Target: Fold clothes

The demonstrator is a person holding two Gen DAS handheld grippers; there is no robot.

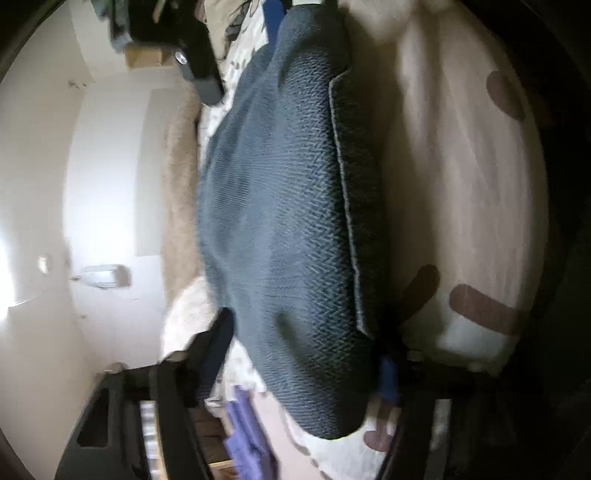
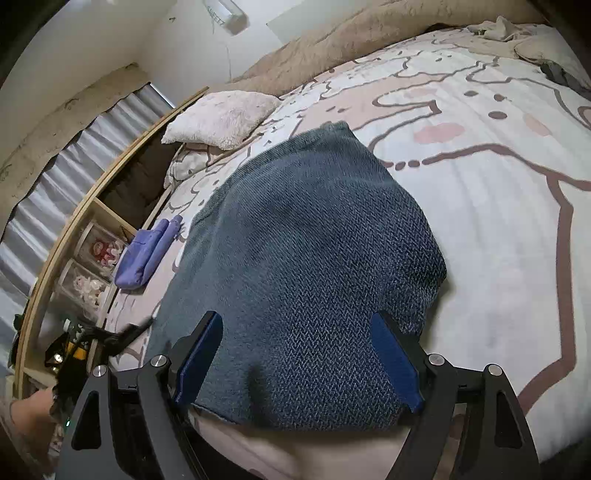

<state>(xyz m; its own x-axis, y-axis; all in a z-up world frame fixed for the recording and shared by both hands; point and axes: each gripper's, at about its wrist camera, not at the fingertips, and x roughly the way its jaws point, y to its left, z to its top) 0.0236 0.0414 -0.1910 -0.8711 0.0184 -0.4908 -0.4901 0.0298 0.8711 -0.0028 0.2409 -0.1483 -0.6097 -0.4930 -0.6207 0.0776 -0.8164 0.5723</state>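
Observation:
A dark blue-grey knit garment lies spread on the bed's patterned cover. My right gripper is open, its blue pads on either side of the garment's near edge, just above the cloth. In the rolled, blurred left wrist view the same garment fills the middle, with a folded-over hem along its right side. My left gripper is open, with one finger at the garment's left edge and the other at its right. The left gripper also shows at the lower left of the right wrist view.
A folded purple cloth lies at the bed's left edge. A fluffy pink pillow and a beige blanket sit at the far side. A wooden shelf with boxes runs along the left, by a curtain. More clothes lie far right.

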